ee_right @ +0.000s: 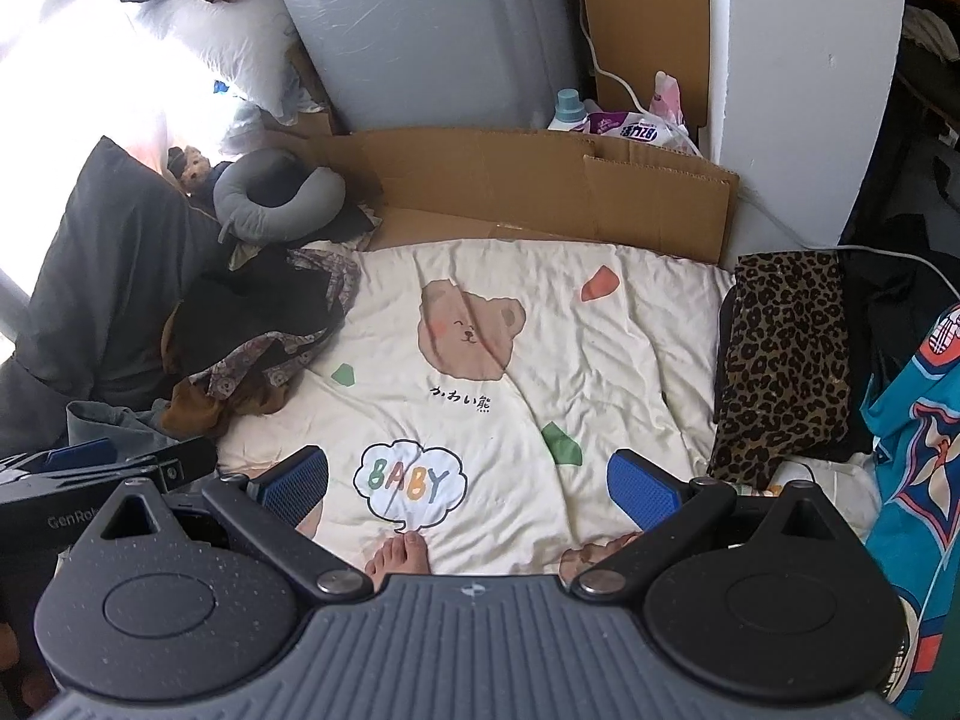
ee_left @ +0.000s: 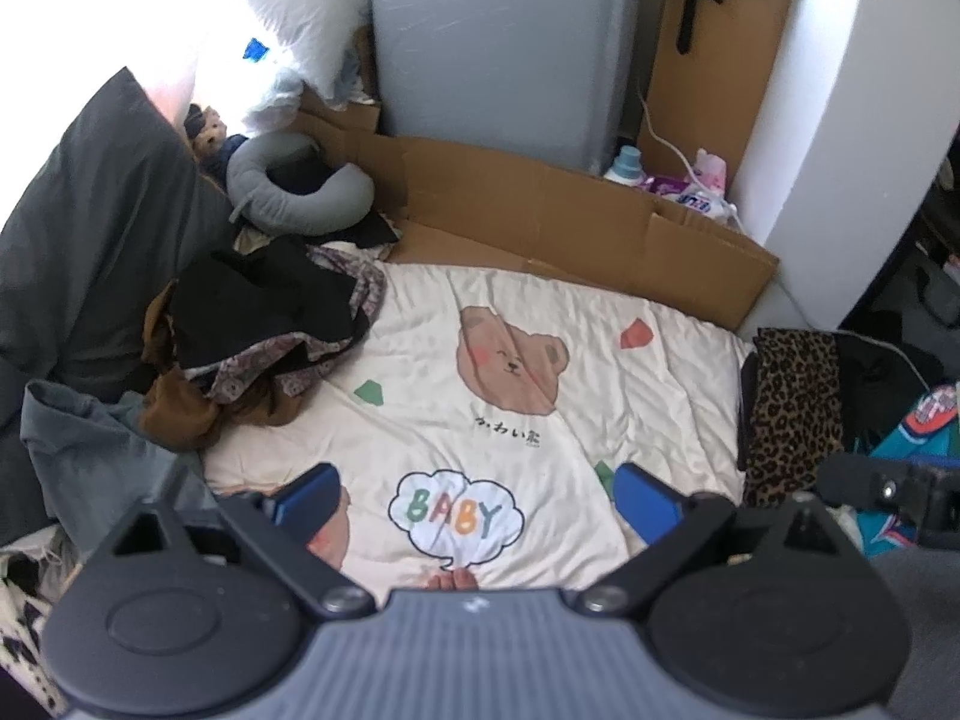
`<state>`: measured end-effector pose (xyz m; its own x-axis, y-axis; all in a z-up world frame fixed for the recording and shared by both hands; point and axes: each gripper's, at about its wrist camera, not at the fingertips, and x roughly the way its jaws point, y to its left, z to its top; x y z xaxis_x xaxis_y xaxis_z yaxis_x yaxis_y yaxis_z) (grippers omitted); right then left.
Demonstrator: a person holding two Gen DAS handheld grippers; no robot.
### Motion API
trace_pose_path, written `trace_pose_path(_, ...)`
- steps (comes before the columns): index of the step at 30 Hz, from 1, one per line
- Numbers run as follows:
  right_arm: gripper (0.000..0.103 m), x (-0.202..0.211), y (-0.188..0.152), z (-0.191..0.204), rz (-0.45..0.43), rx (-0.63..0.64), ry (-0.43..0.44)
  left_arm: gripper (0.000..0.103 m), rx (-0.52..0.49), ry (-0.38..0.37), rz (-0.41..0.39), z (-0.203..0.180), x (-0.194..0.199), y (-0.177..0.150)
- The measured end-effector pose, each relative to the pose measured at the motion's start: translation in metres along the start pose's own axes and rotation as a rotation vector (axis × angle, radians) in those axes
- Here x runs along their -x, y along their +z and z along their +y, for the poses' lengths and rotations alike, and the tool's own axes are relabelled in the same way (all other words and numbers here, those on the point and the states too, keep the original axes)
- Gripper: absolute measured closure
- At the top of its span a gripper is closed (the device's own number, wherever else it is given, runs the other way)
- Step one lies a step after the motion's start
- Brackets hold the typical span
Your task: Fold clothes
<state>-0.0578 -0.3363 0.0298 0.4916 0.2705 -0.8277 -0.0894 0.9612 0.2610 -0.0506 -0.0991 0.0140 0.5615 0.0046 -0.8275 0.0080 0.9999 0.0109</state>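
Clothes pile [ee_left: 264,330]: heaped at the left edge of the bed, dark garments on top, a floral-print piece and a brown one tangled beneath. Unfolded, crumpled, layers interlocked. Judged soft, light and limp; will drape and sag when lifted, and one piece may drag its neighbours along. Best hold is likely a free hem or corner of the top black garment, pinched through a single layer, then pulled out onto the open quilt to spread.

Leopard-print garment [ee_right: 786,360]: lies at the right edge of the bed, looks already folded flat over something dark. Thin, floppy fabric by the look of it.

Quilt [ee_left: 540,420]: cream, bear print and a "BABY" bubble; wrinkled, its middle free for laying a garment out.

Left tongs [ee_left: 474,495]: blue pads spread wide, nothing between them, held above the near part of the quilt. Right tongs [ee_right: 468,483]: likewise wide apart and empty, over the same patch. Neither touches cloth.

Bare toes [ee_right: 402,558] of the person show at the quilt's near edge.

Beyond: grey neck pillow [ee_left: 300,192] behind the pile, dark pillow [ee_left: 102,240] to its left, cardboard [ee_left: 570,222] along the bed's far side.
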Motion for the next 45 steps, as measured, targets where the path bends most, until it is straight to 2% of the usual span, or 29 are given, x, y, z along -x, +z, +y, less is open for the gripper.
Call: trace_pose_path(45,0.001,-0.0009,0.0055,-0.0071,0.01,0.01,0.03,0.008,0.022,-0.029,0.02,0.01,-0.0036,0.0002)
